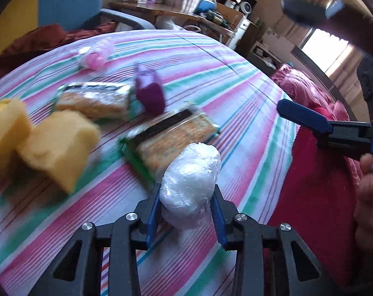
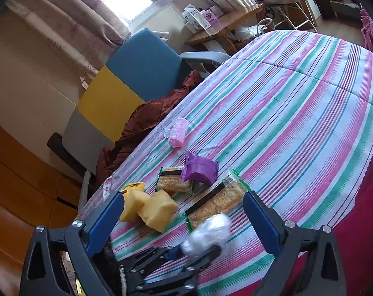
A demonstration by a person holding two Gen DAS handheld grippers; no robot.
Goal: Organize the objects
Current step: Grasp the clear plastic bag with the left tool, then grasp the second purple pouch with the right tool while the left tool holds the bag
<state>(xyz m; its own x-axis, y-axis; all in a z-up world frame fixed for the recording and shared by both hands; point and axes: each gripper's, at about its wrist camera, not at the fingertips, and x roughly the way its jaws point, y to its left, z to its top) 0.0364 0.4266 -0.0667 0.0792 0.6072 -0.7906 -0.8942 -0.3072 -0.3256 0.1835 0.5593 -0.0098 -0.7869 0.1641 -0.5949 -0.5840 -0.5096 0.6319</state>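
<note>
Between the jaws of the left gripper (image 1: 186, 209), a plastic-wrapped white bundle (image 1: 190, 185) is being gripped above the striped bedspread (image 1: 235, 93). Just beyond it, a cracker packet (image 1: 171, 138) is lying flat. The right gripper (image 2: 184, 212) is hanging wide open, empty. Judging by this, placing the bundle comes next.

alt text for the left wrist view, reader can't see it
The left gripper clamps a white plastic-wrapped bundle above a pink-and-green striped bedspread. Beyond lie two green-edged cracker packets, a purple pouch and yellow sponge blocks.
</note>
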